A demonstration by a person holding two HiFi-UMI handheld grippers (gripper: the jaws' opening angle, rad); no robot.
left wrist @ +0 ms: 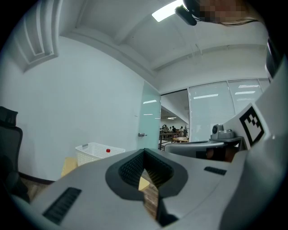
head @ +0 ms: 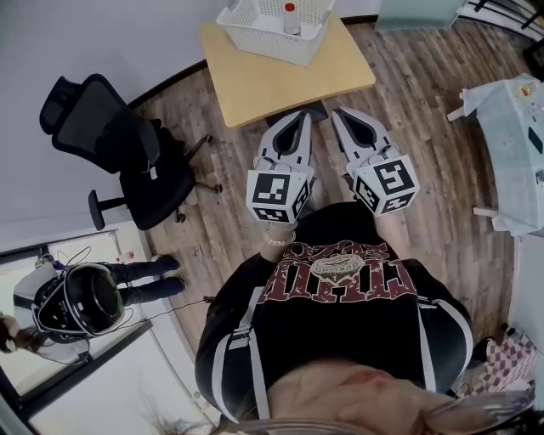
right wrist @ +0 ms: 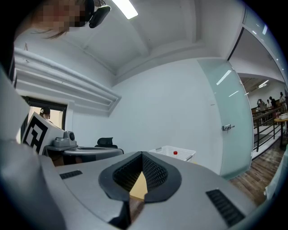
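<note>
Light wood worktop (head: 280, 85), small and square, stands just ahead of both grippers, on a plank floor (head: 425, 127). At its far edge is a white lattice basket (head: 268, 44) with a red-capped bottle (head: 291, 17) upright inside. Left gripper (head: 303, 115): fingers brought together tip to tip, nothing between them. Right gripper (head: 337, 113): the same, fingers closed and empty. The two are held side by side, near each other but apart, tips aimed at the near edge of the worktop and not touching it. Only the head view shows this layout from above, along with each marker cube (head: 276, 195) at the rear and the person's dark printed shirt below. The left gripper view shows what the head view cannot: through the hollow behind its closed tips (left wrist: 144, 151), a yellow corner of the worktop over the floor boards, the basket at left with only the red cap showing, and a glass door (left wrist: 150, 119) opening on a far room with people, too small to detail. The right gripper view shows a slice of worktop in its own hollow (right wrist: 141, 155), with the basket right of centre. A black office chair (head: 127, 153) stands left of the worktop, well apart from it.
</note>
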